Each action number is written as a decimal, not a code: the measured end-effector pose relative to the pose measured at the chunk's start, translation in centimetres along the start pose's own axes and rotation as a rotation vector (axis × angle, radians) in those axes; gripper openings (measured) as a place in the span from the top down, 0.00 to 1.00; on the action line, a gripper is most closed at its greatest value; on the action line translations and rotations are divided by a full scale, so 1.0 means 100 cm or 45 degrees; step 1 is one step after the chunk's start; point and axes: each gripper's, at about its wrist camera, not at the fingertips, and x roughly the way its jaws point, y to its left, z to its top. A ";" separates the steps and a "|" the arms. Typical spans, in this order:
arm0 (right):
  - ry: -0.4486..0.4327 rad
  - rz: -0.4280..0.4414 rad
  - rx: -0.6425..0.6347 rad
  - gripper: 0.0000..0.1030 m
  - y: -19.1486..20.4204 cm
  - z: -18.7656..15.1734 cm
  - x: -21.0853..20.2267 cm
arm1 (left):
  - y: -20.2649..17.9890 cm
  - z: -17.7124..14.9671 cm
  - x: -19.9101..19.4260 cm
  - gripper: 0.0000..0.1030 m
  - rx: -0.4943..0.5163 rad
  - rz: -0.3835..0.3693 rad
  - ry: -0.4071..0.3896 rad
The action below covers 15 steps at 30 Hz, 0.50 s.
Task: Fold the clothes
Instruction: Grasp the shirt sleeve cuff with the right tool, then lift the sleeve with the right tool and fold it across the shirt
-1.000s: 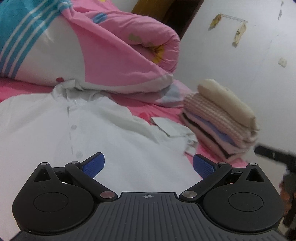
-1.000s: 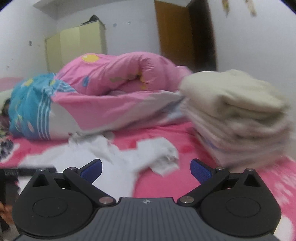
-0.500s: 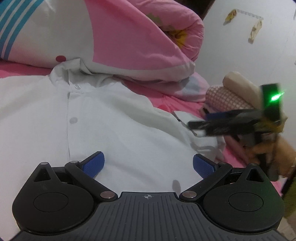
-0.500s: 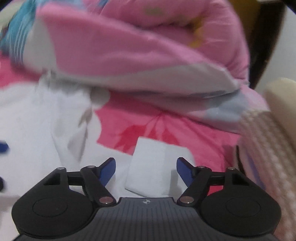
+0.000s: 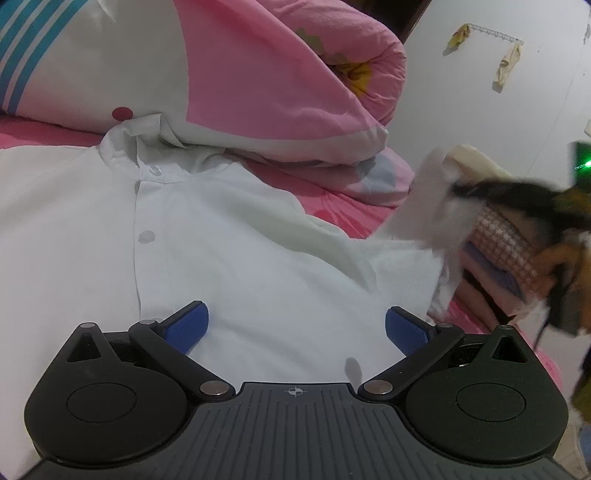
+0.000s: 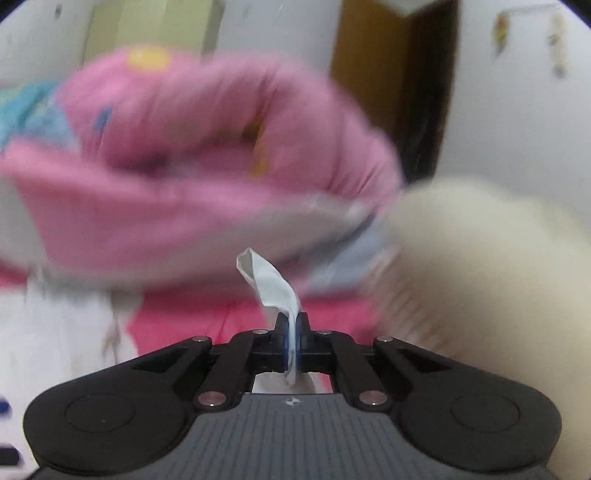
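Shirt (image 5: 229, 258), white, buttoned, lies flat on the pink bed (image 5: 332, 199), collar against a rolled pink quilt (image 5: 280, 85). Left tool (image 5: 295, 328) hovers over the shirt's lower front, blue pads (image 5: 186, 326) spread wide, nothing between them. Right tool (image 6: 293, 343) is pressed together, pinching the sleeve (image 6: 273, 288); white cloth sticks up past its pads. Folded stack (image 5: 498, 254) sits beside the shirt, near the wall (image 5: 480, 110). Right view is blurred.

Bedroom — bed (image 5: 332, 206), quilt (image 5: 258, 85), wardrobe (image 6: 155, 33)
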 end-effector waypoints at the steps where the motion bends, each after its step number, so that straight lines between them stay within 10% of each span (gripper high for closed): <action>1: -0.048 -0.015 0.022 0.98 -0.007 0.009 -0.014 | 0.001 0.000 0.000 0.00 -0.003 -0.003 -0.002; 15: -0.391 -0.239 0.394 0.98 -0.126 0.079 -0.136 | 0.007 -0.002 -0.001 0.00 -0.037 -0.041 -0.026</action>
